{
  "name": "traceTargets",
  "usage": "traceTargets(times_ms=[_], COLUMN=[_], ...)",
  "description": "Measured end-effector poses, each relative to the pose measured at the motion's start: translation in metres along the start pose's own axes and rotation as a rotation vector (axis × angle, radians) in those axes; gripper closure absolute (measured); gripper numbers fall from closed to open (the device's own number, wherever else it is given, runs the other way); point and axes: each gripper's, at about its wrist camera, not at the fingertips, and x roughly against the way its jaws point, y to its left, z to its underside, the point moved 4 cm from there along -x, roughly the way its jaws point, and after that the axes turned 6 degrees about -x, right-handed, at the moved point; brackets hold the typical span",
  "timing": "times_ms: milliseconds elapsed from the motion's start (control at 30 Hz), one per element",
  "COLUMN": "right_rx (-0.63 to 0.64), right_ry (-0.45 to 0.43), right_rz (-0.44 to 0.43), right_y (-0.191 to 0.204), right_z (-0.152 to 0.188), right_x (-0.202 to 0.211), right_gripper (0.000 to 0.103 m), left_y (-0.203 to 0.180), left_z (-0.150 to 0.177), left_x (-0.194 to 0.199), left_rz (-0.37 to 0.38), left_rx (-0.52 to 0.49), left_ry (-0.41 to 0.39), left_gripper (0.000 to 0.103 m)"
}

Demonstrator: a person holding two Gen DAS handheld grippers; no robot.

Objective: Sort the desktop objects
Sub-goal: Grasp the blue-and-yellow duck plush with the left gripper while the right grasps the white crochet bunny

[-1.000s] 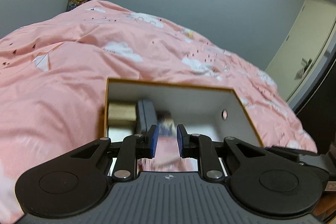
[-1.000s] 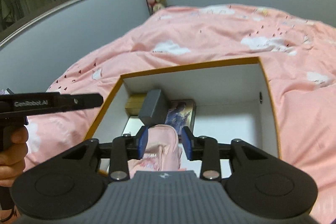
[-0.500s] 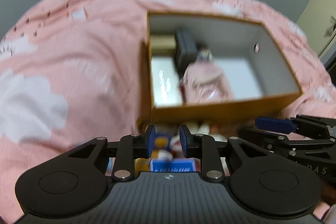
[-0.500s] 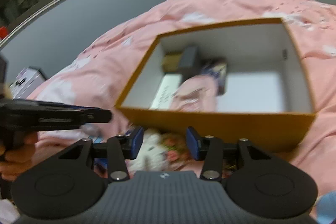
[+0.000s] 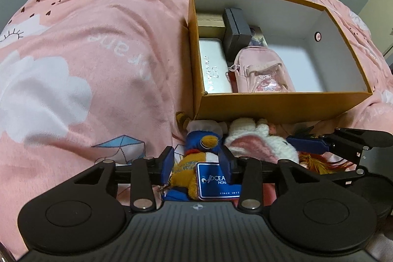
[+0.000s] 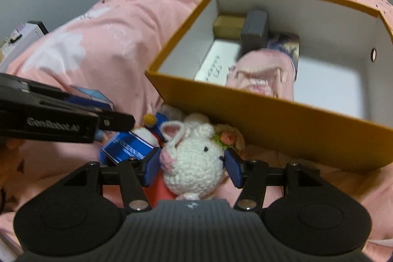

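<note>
- Toys lie heaped on the pink duvet (image 5: 73, 46) right against the near wall of the orange box (image 5: 270, 106), and both grippers hang over that heap, pitched steeply down, because that is where the unsorted pieces are.
- Left gripper (image 5: 197, 160): jaws opening, roughly half spread, with the blue-and-yellow plush bird (image 5: 203, 146) and its blue tag (image 5: 216, 181) sitting between the pads; I see no squeeze on it, so this reads as lining up for a grab.
- Right gripper (image 6: 191, 163): jaws opening too, a touch wider, straddling the white crocheted bunny (image 6: 194, 158); the blue pads sit at its cheeks, and I judge they are not yet pinching.
- Each claw has claimed its own toy, side by side, so the two hands should not cross.
- Inside the box, the pink mini backpack (image 5: 260, 73), a silver tin (image 5: 213, 68), a dark case (image 5: 237, 28) and a tan box (image 5: 211, 22) are packed against the left wall, leaving the right half of the white floor free, most likely room for the soft toys.
- A small flower posy (image 6: 227, 136) lies beside the bunny's head, close enough that it may get dragged along when the jaws close.
</note>
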Motion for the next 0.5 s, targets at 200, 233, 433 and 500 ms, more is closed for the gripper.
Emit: traceTargets(times_ms=[200, 233, 433, 500], right_rx=[-0.052, -0.069, -0.166, -0.181], right_ry=[-0.003, -0.001, 0.036, 0.071], right_rz=[0.017, 0.024, 0.088, 0.096], right_y=[-0.021, -0.028, -0.065, -0.069], right_z=[0.004, 0.005, 0.016, 0.024], right_x=[0.014, 0.017, 0.019, 0.013], right_gripper=[0.053, 0.053, 0.053, 0.053], left_y=[0.002, 0.003, 0.004, 0.004], left_z=[0.001, 0.001, 0.003, 0.005], left_x=[-0.003, -0.003, -0.011, -0.016], left_rz=[0.017, 0.022, 0.050, 0.044], left_rx=[0.006, 0.012, 0.032, 0.034], left_ry=[0.003, 0.003, 0.029, 0.043], left_gripper=[0.057, 0.057, 0.056, 0.056])
